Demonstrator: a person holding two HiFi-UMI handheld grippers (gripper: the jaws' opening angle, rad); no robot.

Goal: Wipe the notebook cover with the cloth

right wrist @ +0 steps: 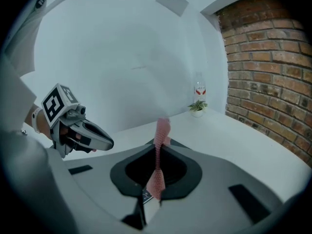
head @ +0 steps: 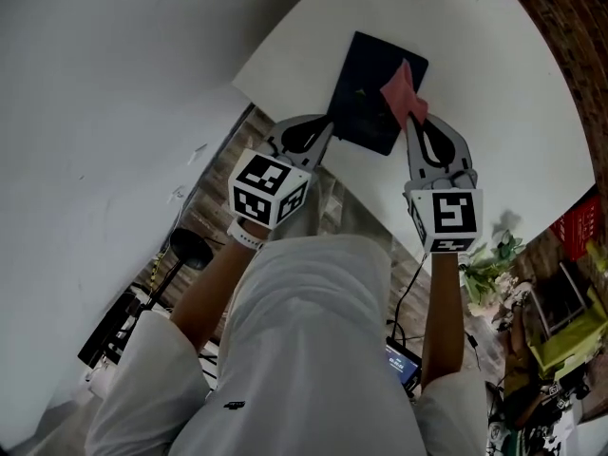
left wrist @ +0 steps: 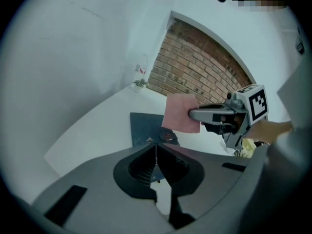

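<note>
A dark navy notebook [head: 366, 88] lies on the white table [head: 475, 84], close to its near edge. My left gripper [head: 328, 129] is shut on the notebook's near left edge; in the left gripper view its jaws meet at the notebook [left wrist: 145, 128]. My right gripper [head: 415, 117] is shut on a pink cloth [head: 403, 90], which hangs over the notebook's right side. Seen from the left gripper, the cloth [left wrist: 180, 112] dangles from the right gripper [left wrist: 192, 115]. In the right gripper view the cloth [right wrist: 162, 129] sticks up between the closed jaws [right wrist: 159, 143], with the left gripper [right wrist: 105, 141] off to the left.
A small potted plant [right wrist: 197, 106] and a bottle [right wrist: 199, 89] stand at the table's far end by a brick wall [right wrist: 263, 72]. The table's near edge [head: 275, 103] runs just under the grippers. A black stand [head: 185, 250] and a red crate [head: 579, 221] sit on the floor.
</note>
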